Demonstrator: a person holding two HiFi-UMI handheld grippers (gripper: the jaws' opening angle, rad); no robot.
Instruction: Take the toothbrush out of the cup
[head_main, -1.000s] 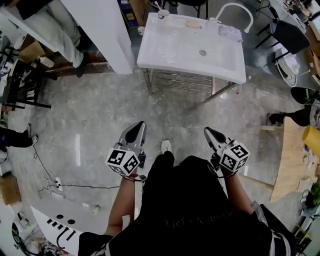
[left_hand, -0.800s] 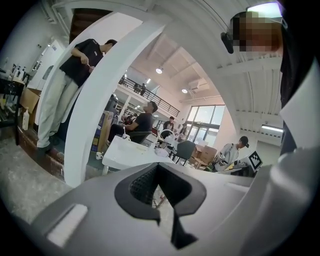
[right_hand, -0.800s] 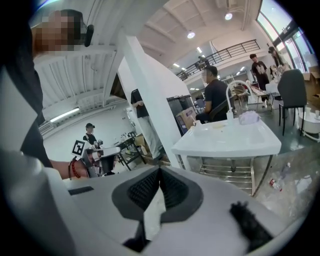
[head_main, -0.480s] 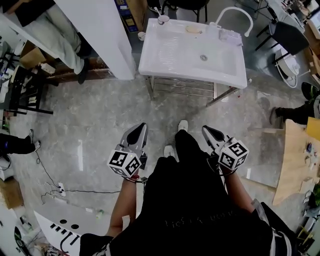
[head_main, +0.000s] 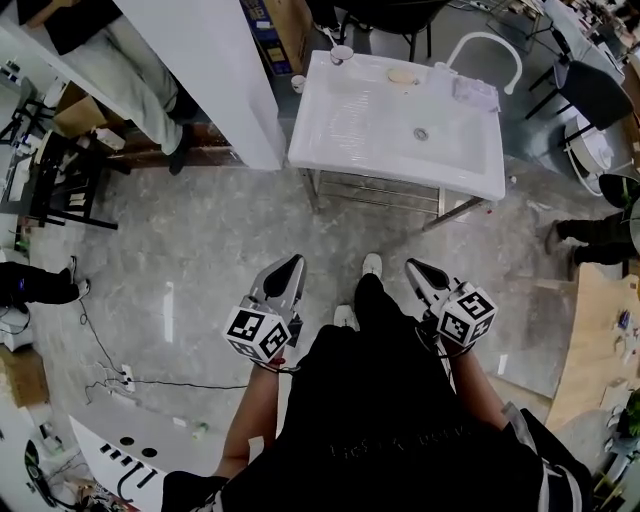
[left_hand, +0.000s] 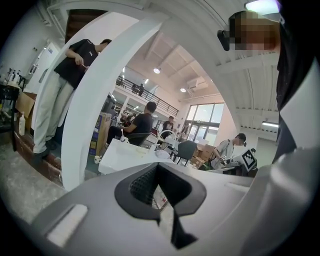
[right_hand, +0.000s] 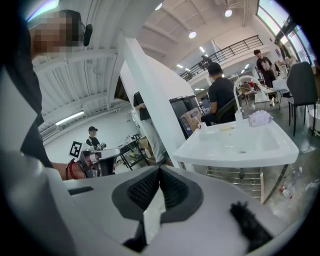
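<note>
Nothing is done yet: the toothbrush (head_main: 334, 41) stands in the cup (head_main: 342, 52) on the sink's (head_main: 400, 130) far corner, well apart from me. My left gripper (head_main: 291, 265) and right gripper (head_main: 413, 267) are both clenched on nothing.

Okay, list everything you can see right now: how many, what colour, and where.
sink: one, white, on a metal stand, ahead across the floor
cup: one, white, sink's far left corner
toothbrush: one, pale, standing in the cup
faucet: one, white, arched, sink's far right
soap: one, tan, sink's back ledge
chair: one, dark, right of the sink
bystander: one, pale trousers, upper left
left gripper: one, grey, shut, empty
right gripper: one, grey, shut, empty
</note>
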